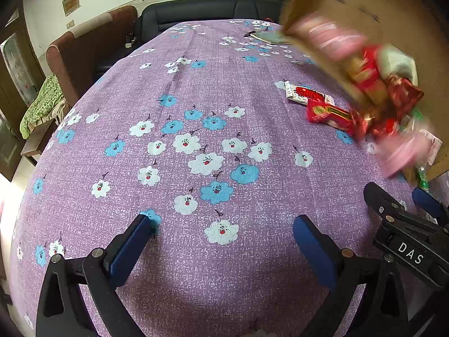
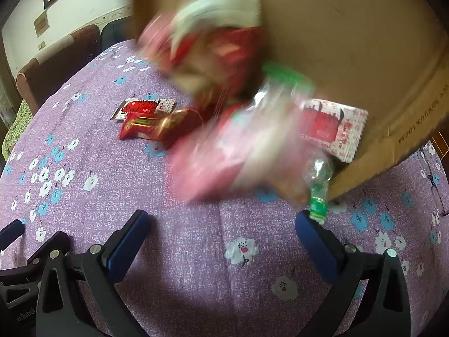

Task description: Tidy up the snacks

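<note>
A tilted cardboard box [image 2: 350,42] hangs over the table, also at the upper right of the left wrist view [image 1: 364,5]. Blurred snack packets [image 2: 224,140] in red, pink, white and green tumble out of it onto the purple flowered tablecloth [image 2: 196,252]; they also show in the left wrist view [image 1: 387,106]. Two red packets [image 2: 140,118] lie flat on the cloth [image 1: 317,104]. My left gripper [image 1: 224,230] is open and empty over the cloth. My right gripper [image 2: 221,224] is open and empty, its right fingertip next to a green-ended wrapper [image 2: 318,202].
A flat book or pad [image 1: 269,38] lies at the table's far side. A brown chair [image 1: 84,50] and a dark sofa [image 1: 210,11] stand beyond the table. Glasses [image 2: 432,179] lie on the cloth at the right edge.
</note>
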Available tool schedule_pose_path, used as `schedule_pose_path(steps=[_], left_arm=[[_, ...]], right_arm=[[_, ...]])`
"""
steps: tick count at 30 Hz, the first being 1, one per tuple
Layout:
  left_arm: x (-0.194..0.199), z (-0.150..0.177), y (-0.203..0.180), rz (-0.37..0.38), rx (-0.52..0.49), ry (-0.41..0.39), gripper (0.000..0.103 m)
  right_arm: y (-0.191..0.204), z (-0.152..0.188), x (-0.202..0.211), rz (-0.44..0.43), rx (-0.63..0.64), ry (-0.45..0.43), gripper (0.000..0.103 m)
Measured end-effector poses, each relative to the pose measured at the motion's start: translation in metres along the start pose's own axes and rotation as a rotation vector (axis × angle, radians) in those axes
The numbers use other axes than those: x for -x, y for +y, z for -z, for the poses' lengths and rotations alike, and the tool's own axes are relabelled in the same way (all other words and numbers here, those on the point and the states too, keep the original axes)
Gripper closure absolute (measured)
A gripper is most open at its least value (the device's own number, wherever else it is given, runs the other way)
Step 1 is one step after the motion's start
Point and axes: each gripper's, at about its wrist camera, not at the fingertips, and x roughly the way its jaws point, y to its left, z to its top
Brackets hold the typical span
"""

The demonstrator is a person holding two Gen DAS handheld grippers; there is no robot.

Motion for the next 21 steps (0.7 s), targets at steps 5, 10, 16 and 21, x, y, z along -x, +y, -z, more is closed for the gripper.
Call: schedule_pose_path(steps=[5, 10, 16, 21], left_arm=[[0.0004, -0.0008, -0.0005, 0.0, 0.0, 0.0, 0.001], [0.0001, -0.0006, 0.0, 0.0, 0.0, 0.0, 0.001], [0.0004, -0.0007, -0.0003, 0.0, 0.001, 0.0, 0.001], [0.0003, -0.0006, 0.0001, 0.001, 0.001, 0.0, 0.001]], right_arm=[[0.0012, 0.0017, 0.001, 0.0, 0.0, 0.0, 0.0], [-0.0002, 0.0024, 0.0016, 0.0, 0.0, 0.0, 0.0], [-0.0009, 0.0024, 0.0009, 0.0, 0.0, 0.0, 0.0], [-0.0014, 0.0022, 0.0009, 0.0, 0.0, 0.0, 0.0]])
